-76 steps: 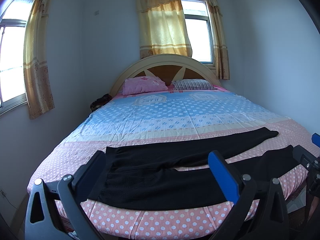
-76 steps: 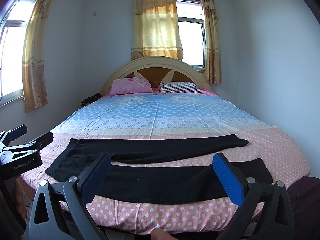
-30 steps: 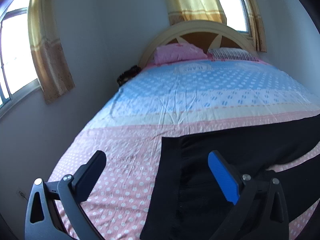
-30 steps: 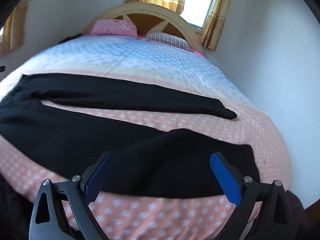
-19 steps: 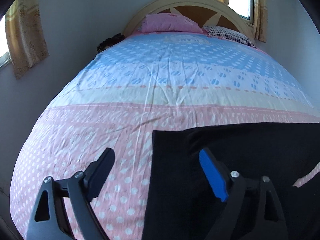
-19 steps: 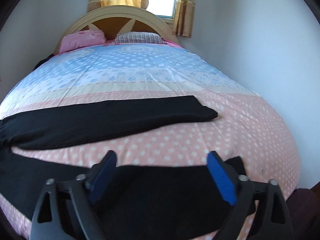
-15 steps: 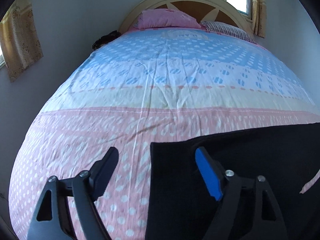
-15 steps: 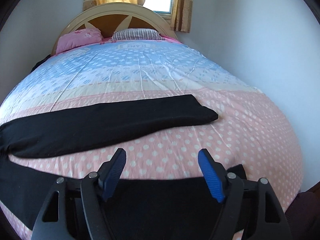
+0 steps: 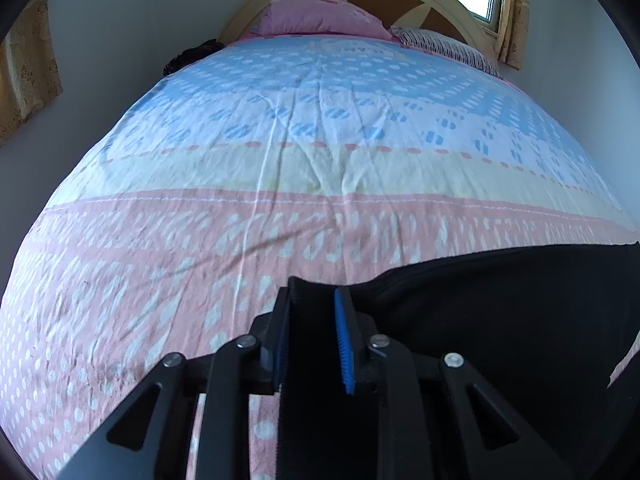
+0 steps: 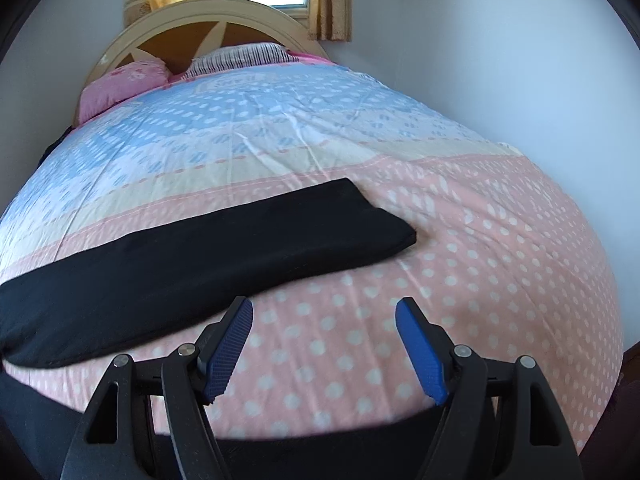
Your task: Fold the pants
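Black pants (image 9: 500,320) lie spread across the near end of the bed. My left gripper (image 9: 311,308) is shut on the far corner of the waistband, with black cloth pinched between its blue pads. In the right wrist view the far leg (image 10: 208,256) lies flat across the pink sheet, its cuff pointing right. My right gripper (image 10: 324,320) is half open over the pink sheet, between the two legs. The edge of the near leg (image 10: 320,456) lies under its frame; the jaws hold nothing I can see.
The bed (image 9: 320,140) has a blue, cream and pink dotted sheet. A pink pillow (image 9: 320,18) and a striped pillow (image 10: 240,58) lie at the headboard. White walls stand close on both sides. A dark object (image 9: 192,54) lies at the bed's far left edge.
My left gripper moved in low and closed on the waistband corner. My right gripper moved down toward the cuff end of the near leg and its jaws narrowed.
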Demonstrator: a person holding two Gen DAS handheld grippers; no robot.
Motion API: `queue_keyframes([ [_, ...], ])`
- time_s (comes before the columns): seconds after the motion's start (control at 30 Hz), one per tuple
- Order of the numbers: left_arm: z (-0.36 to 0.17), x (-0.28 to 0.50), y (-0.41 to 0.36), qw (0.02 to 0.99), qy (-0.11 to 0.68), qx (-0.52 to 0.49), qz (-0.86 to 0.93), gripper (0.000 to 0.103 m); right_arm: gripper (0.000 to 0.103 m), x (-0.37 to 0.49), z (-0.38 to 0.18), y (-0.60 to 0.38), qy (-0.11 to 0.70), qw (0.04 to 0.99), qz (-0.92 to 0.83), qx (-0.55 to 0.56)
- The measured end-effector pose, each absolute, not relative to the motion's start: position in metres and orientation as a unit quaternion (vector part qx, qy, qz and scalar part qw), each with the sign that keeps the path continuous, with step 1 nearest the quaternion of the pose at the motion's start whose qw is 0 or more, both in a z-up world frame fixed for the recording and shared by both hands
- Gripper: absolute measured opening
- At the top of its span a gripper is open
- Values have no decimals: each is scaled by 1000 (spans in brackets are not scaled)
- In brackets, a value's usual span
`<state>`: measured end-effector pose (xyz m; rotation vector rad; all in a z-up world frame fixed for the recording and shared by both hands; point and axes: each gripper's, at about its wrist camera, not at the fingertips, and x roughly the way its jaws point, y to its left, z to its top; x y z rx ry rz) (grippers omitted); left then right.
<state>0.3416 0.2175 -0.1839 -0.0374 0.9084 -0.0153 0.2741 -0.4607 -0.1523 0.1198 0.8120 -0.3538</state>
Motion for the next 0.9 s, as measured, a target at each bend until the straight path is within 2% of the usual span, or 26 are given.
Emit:
queue_keyframes([
  [0.1, -184, 343, 219, 897, 442, -17, -5, 22, 75, 291, -154, -489, 406, 892, -178, 91],
  [0.23, -184, 350, 217, 896, 443, -6, 7, 34, 75, 314, -154, -522, 409, 886, -186, 115],
  [0.3, -184, 353, 215, 895, 447, -1, 7, 35, 75, 327, -155, -534, 411, 884, -188, 118],
  [0.4, -185, 359, 217, 890, 455, -3, 16, 46, 75, 349, -158, -546, 414, 884, -179, 126],
  [0.7, -189, 364, 220, 888, 459, -15, 14, 47, 75, 410, -173, -562, 440, 875, -165, 120],
  [0.87, -190, 365, 216, 887, 461, -1, 0, 40, 75, 429, -188, -568, 462, 865, -143, 133],
  [0.9, -190, 365, 215, 887, 461, 4, -9, 33, 75, 430, -190, -566, 463, 866, -141, 128],
])
